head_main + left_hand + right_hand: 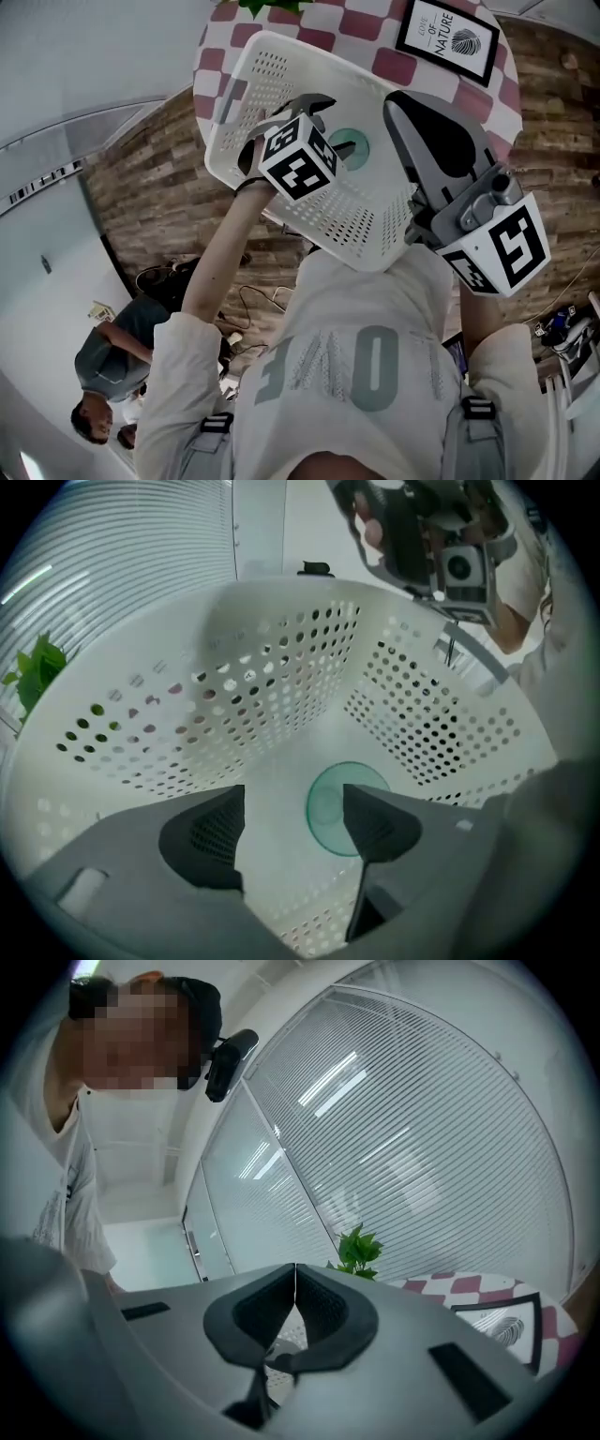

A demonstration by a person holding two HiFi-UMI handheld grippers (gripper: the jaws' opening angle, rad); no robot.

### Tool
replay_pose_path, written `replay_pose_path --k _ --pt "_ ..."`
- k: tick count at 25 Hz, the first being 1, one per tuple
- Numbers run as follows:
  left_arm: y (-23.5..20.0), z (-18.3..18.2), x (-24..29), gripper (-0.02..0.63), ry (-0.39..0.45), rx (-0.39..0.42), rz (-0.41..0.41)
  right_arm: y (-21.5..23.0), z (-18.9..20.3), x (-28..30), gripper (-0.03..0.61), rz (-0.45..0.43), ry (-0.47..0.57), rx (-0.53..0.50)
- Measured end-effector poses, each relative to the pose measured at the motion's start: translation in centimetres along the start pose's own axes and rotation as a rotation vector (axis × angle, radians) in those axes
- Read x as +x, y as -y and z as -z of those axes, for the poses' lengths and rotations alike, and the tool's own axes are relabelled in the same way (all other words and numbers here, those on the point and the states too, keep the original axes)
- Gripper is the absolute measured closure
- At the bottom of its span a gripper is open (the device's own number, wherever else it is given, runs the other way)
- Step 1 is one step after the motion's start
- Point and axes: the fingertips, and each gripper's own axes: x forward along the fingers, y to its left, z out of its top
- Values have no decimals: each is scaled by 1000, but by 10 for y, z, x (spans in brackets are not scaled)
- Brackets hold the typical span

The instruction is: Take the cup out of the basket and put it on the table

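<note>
A white perforated basket (281, 75) stands on the table's checked cloth (375, 23). A small translucent green cup (352, 148) lies on the basket's floor. My left gripper (319, 105) reaches down into the basket. In the left gripper view it (292, 799) is open, with the cup (328, 808) just beyond the jaws and partly hidden behind the right one. Nothing is pressed between the pads. My right gripper (403, 103) hovers over the basket's right rim. Its jaws (295, 1274) are shut tip to tip, with nothing visible between them.
A framed print (448, 39) lies on the cloth behind the basket, and a green plant (272, 6) stands at the table's far edge. Another person (112, 366) sits on the wood-pattern floor at lower left. Window blinds (422, 1147) fill the background.
</note>
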Motion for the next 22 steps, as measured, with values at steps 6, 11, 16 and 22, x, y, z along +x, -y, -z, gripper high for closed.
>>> replay_pose_path --k 6,11,16,22 --pt "6 21 38 289 -111 2 67 -7 7 3 569 -22 -36 -61" --pt "13 29 54 383 -148 -15 95 -10 10 5 569 -33 -54 -73" --pt "16 31 60 504 -141 5 83 -12 14 7 569 -34 -79 -98" --pt "19 30 57 589 -146 54 73 -9 11 5 569 -29 -61 -75"
